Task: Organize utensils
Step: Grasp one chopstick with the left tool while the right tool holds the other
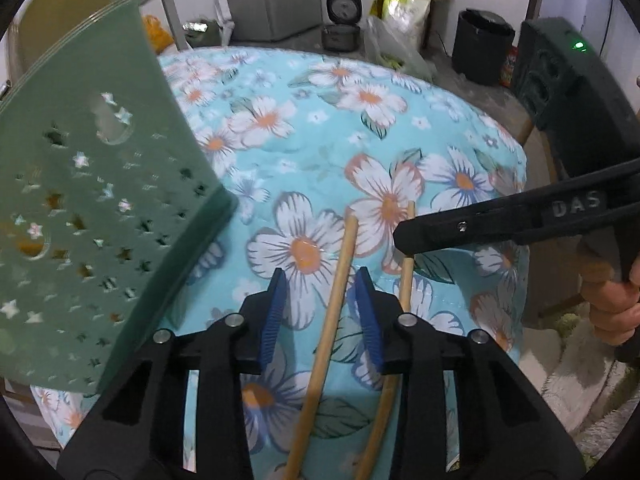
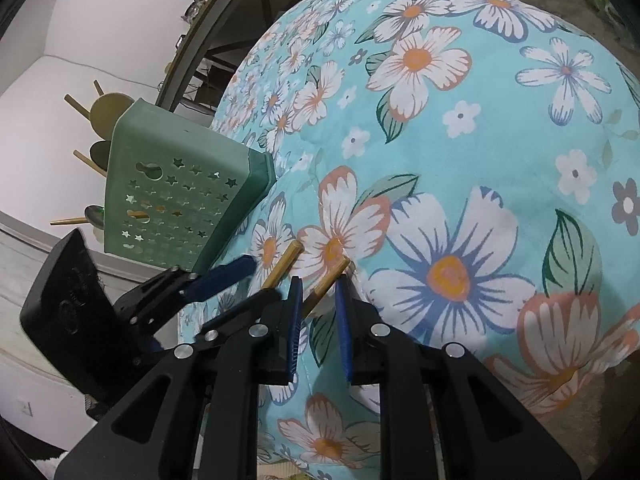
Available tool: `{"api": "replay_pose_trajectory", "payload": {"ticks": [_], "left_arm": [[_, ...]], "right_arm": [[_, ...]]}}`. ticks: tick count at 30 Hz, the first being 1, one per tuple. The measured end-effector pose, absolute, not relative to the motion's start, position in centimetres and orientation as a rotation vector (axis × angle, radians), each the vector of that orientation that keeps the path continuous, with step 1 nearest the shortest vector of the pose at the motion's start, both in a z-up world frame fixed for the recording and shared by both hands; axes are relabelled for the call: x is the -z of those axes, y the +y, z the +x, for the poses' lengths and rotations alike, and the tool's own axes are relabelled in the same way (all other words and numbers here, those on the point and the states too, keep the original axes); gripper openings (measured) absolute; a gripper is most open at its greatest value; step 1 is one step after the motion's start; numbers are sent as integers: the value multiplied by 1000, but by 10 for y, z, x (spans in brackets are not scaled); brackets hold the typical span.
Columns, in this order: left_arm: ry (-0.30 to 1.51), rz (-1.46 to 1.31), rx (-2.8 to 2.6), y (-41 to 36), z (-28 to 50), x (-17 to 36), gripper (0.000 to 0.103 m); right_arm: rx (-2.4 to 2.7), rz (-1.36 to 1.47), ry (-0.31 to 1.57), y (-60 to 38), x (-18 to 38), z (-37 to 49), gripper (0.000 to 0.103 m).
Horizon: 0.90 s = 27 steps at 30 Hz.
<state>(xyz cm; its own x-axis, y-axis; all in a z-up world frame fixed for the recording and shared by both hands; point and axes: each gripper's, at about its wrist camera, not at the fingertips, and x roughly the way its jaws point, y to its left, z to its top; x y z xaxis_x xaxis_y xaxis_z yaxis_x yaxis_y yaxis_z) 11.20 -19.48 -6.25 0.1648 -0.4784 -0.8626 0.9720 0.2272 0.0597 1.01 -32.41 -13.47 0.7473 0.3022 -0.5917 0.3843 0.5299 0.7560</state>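
Two wooden chopsticks lie side by side on the floral tablecloth [image 1: 320, 120]. The left chopstick [image 1: 340, 276] runs between the blue pads of my left gripper [image 1: 321, 276], close to the right pad and clear of the left one, so the jaws stand open around it. The right chopstick [image 2: 326, 286] crosses slantwise between the pads of my right gripper [image 2: 318, 280], which is shut on it near its end. A black finger [image 1: 440, 232] of that gripper reaches in from the right. The green star-punched utensil holder [image 1: 100, 200] stands tilted at the left.
Wooden spoons [image 2: 108, 110] and handles stick out of the holder [image 2: 172, 200]. A hand [image 1: 612, 308] grips the right tool. Beyond the table's far edge are a rice cooker [image 1: 342, 24], bags and a black bin [image 1: 482, 46] on the floor.
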Motion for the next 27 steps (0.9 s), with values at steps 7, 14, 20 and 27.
{"api": "replay_pose_trajectory", "payload": {"ticks": [7,14,20,27], "left_arm": [[879,725,1176,-212,120,71,28],[871,716,1137,-218,117,68,8],[842,682,1098,-209,115,58,6],[754,672,1019,-191,110,30,6]], "right_arm": [[43,1057,755,-328,139,8,16],[37,1080,748,-331,144,3,15],[21,1102,733,-335,145,0,15],[-8,1081,683,-340,128,-6,13]]}}
